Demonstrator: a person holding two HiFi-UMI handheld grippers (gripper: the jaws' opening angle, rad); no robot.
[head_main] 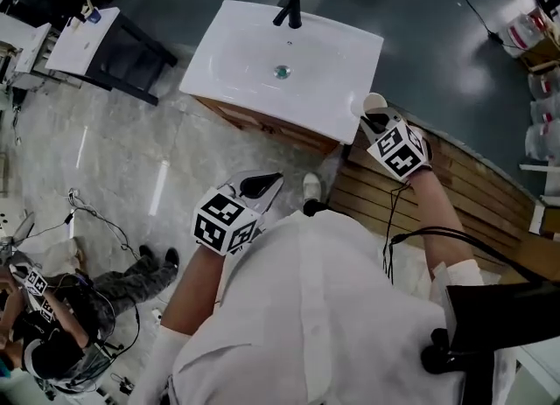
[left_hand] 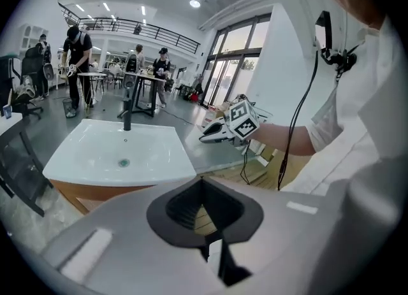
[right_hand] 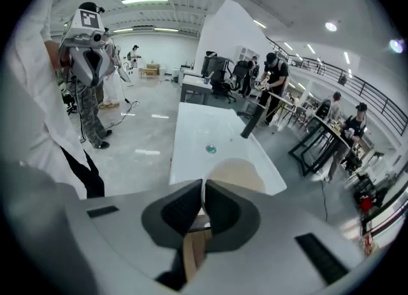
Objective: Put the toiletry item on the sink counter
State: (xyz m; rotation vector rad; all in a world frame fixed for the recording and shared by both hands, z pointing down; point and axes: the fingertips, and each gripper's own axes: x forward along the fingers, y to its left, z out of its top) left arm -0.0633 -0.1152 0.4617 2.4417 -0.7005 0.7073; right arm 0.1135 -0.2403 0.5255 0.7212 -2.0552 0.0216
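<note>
A cream cup (head_main: 374, 101) hangs over the front right corner of the white sink counter (head_main: 262, 62), my right gripper (head_main: 376, 120) shut on its rim. In the right gripper view the cup (right_hand: 234, 174) sticks up between the pinched jaws of that gripper (right_hand: 202, 190), with the sink counter (right_hand: 204, 136) and the black faucet (right_hand: 254, 120) beyond. My left gripper (head_main: 275, 179) hovers in front of the counter, shut and empty. In its own view the left gripper (left_hand: 203, 183) has nothing between its jaws and faces the basin (left_hand: 118, 150) and the right gripper (left_hand: 220, 132).
A black faucet (head_main: 289, 8) stands at the basin's back edge, above the drain (head_main: 281, 71). A slatted wooden platform (head_main: 464, 189) lies to the right of the cabinet. A black table (head_main: 96, 40) stands far left. A person (head_main: 61, 316) crouches among cables at lower left.
</note>
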